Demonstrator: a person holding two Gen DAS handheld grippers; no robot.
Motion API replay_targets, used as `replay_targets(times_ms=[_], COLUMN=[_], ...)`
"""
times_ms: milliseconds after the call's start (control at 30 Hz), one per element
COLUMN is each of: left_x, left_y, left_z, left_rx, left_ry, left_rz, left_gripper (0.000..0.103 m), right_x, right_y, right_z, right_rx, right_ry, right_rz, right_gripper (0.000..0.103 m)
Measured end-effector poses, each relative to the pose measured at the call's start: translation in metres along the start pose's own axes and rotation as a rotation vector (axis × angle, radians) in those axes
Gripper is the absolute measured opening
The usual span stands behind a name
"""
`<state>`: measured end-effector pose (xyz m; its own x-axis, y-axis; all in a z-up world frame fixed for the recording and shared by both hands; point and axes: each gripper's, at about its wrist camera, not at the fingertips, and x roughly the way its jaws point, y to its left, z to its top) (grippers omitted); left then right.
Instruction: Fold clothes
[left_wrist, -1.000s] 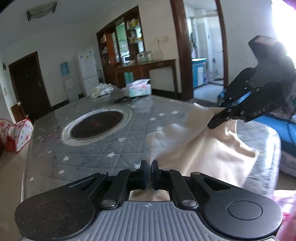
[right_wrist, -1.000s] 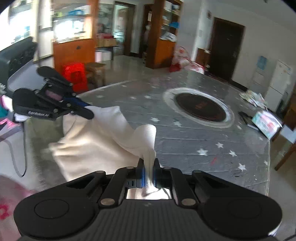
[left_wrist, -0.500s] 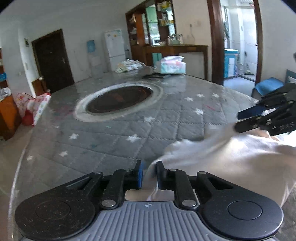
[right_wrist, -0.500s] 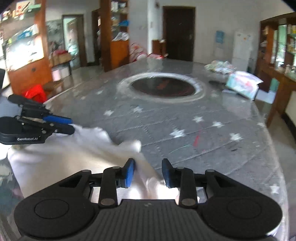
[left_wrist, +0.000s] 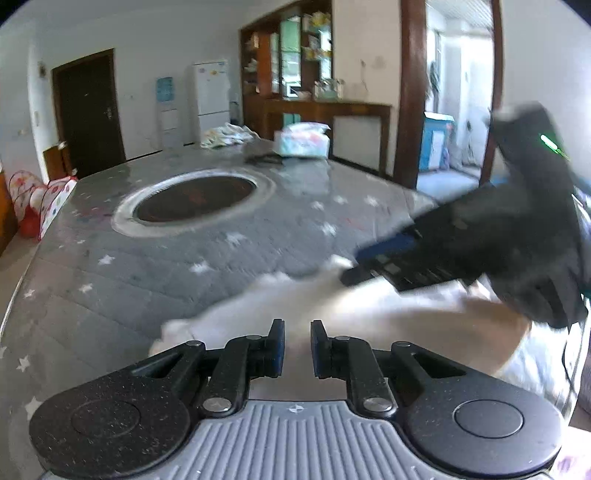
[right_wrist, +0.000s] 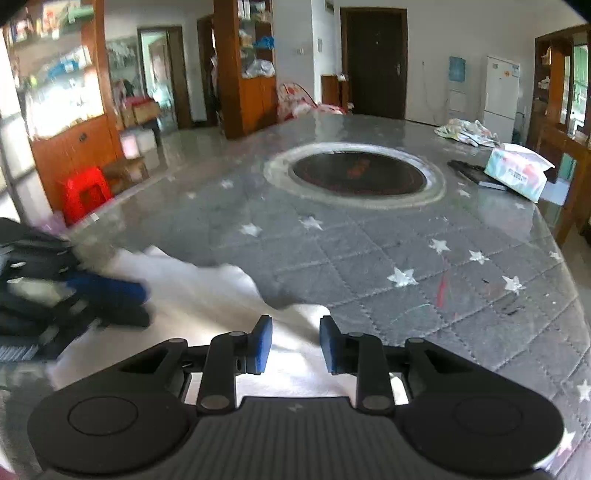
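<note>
A cream garment (left_wrist: 280, 299) lies flat on the near edge of the grey star-patterned table (left_wrist: 147, 266); it also shows in the right wrist view (right_wrist: 192, 288). My left gripper (left_wrist: 297, 341) is open just above the cloth, holding nothing. My right gripper (right_wrist: 295, 341) is open over the cloth's right part, holding nothing. The right gripper appears blurred at the right of the left wrist view (left_wrist: 373, 262). The left gripper appears blurred at the left of the right wrist view (right_wrist: 122, 302).
A round dark hotplate (right_wrist: 358, 173) is set in the table's middle. A tissue pack (right_wrist: 517, 171), a dark flat object (right_wrist: 476, 173) and a crumpled bag (right_wrist: 467, 131) lie at the far end. A red stool (right_wrist: 85, 192) stands on the floor at left.
Both grippers lowered the garment onto the table and opened, letting go of it. The cloth now lies flat instead of hanging lifted between them.
</note>
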<state>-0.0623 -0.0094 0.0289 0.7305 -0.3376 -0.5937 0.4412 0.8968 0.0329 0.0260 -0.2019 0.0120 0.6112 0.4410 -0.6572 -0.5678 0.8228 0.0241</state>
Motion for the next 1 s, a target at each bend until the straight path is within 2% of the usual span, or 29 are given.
replay_targets(times_ms=[133,233,333,433,567,633,700,800,900,1000], left_x=[-0.004,-0.011,-0.013,-0.014,-0.023,-0.028,-0.032,-0.036,-0.040,-0.043], left_y=[-0.001,-0.001,-0.002,-0.003,-0.003,-0.001,0.001,0.005,0.010,0.015], left_z=[-0.007,-0.010,-0.016,-0.021,-0.023,-0.025,-0.027,-0.028,-0.027,-0.027], left_rx=[-0.024,-0.037,-0.046,-0.059,-0.072,-0.085,-0.097,-0.117,-0.137,-0.156], left_ry=[-0.002,-0.014,-0.006,-0.006,-0.022,-0.032,-0.038,-0.043,-0.047,-0.051], left_rz=[-0.002,-0.008,-0.012,-0.013,-0.008,0.004,0.016,0.020,0.020,0.020], left_gripper=[0.017,0.017,0.018,0.019,0.023,0.027,0.027,0.029,0.030,0.031], right_x=[-0.004,-0.008,0.003,0.025,0.031,0.027,0.026,0.039,0.054,0.049], right_y=[0.006,0.019,0.033,0.041,0.041,0.047,0.058,0.077,0.087,0.085], right_z=[0.007,0.015,0.018,0.020,0.031,0.035,0.037,0.037,0.038,0.046], right_rx=[-0.023,-0.064,-0.096,-0.099,-0.060,-0.078,-0.114,-0.155,-0.173,-0.149], right_ry=[-0.007,-0.019,0.006,0.046,0.038,0.017,0.008,0.036,0.038,0.028], right_rz=[-0.004,0.050,0.091,0.076,0.069,0.097,0.137,0.157,0.134,0.146], right_gripper=[0.027,0.027,0.027,0.027,0.027,0.027,0.027,0.027,0.029,0.029])
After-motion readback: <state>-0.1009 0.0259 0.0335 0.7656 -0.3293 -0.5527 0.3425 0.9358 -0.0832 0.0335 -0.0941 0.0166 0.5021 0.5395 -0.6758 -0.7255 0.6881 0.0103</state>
